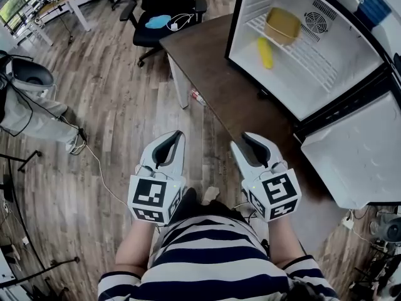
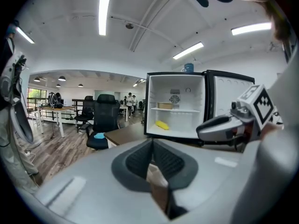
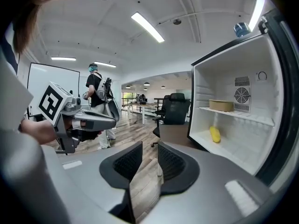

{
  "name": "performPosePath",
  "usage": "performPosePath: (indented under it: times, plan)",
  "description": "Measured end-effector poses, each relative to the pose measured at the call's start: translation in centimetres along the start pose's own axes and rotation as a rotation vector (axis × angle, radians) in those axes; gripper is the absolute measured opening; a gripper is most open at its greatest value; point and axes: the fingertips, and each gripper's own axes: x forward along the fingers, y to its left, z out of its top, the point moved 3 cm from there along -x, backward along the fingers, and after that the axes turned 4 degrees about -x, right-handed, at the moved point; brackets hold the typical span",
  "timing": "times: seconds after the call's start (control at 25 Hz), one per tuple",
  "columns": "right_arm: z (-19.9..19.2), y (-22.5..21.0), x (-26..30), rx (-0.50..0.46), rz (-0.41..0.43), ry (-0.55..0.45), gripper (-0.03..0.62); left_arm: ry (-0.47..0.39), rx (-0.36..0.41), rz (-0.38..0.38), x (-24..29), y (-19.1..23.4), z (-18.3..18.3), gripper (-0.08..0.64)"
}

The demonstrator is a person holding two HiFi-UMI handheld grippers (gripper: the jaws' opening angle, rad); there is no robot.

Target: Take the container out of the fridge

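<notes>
The tan container (image 1: 282, 25) sits on the wire shelf of the open white fridge (image 1: 326, 86), at the upper right of the head view. It also shows as the container (image 2: 164, 105) in the left gripper view and the container (image 3: 221, 105) in the right gripper view. Both grippers hang low in front of the person's striped shirt, well short of the fridge. My left gripper (image 1: 178, 134) (image 2: 151, 143) is shut, pads meeting at the tips, nothing in it. My right gripper (image 1: 245, 137) (image 3: 149, 148) is open, with bare floor showing through the gap.
A yellow item (image 1: 265, 52) lies on the fridge floor below the shelf. The fridge door (image 1: 357, 155) stands swung open on the right. A dark brown table (image 1: 213, 61) carries the fridge. A black office chair (image 1: 164, 11) stands beyond it. A person (image 3: 96, 97) stands at left.
</notes>
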Motion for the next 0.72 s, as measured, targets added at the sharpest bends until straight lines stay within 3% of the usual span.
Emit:
performPosePath:
  times: [0.4,0.72]
  plan:
    - [0.0,-4.5,0.9,-0.036,-0.006,-0.017,0.103,0.011,0.027,-0.034,4.5,-2.1,0.2,0.0]
    - [2.6,-8.1,1.8,-0.055,-0.057,-0.05,0.106,-0.007,0.025,-0.06,7.4,-1.6,1.9,0.0]
